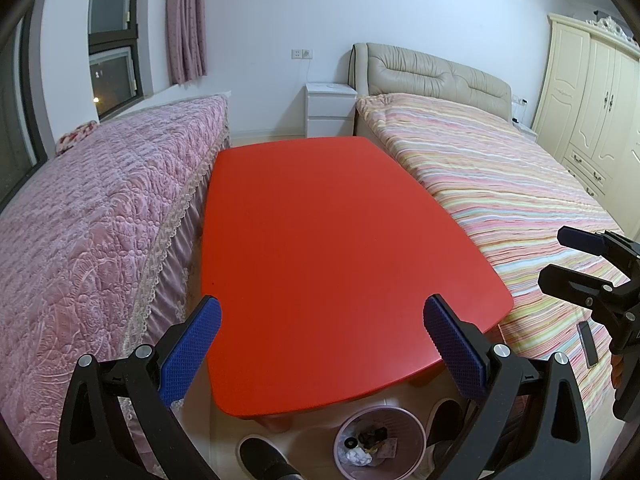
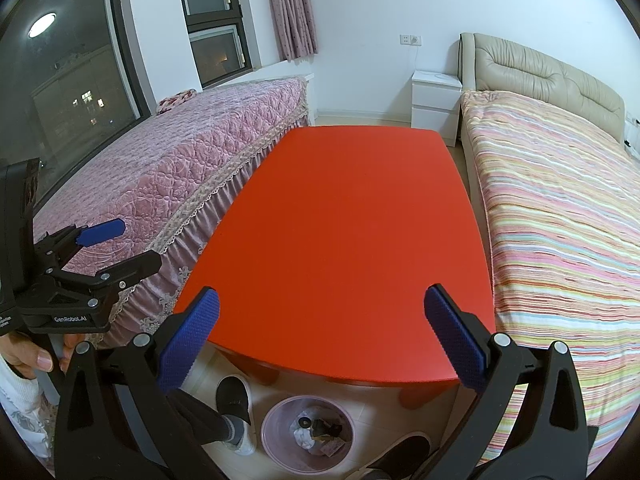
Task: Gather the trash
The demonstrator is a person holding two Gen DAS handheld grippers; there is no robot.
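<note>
A pink waste bin [image 1: 380,440] stands on the floor under the near edge of the red table [image 1: 340,220]; it holds crumpled paper and dark scraps. It also shows in the right wrist view [image 2: 308,434]. My left gripper [image 1: 322,344] is open and empty above the table's near edge. My right gripper [image 2: 322,336] is open and empty, also above the near edge of the red table [image 2: 340,220]. Each gripper shows from the side in the other's view: the right one [image 1: 576,260] over the striped bed, the left one [image 2: 120,248] over the pink bed.
A pink quilted bed [image 1: 92,216] runs along the table's left side, a striped bed [image 1: 520,184] along its right. A white nightstand [image 1: 330,110] stands beyond. The person's slippered feet [image 2: 234,400] flank the bin. A dark remote [image 1: 588,342] lies on the striped bed.
</note>
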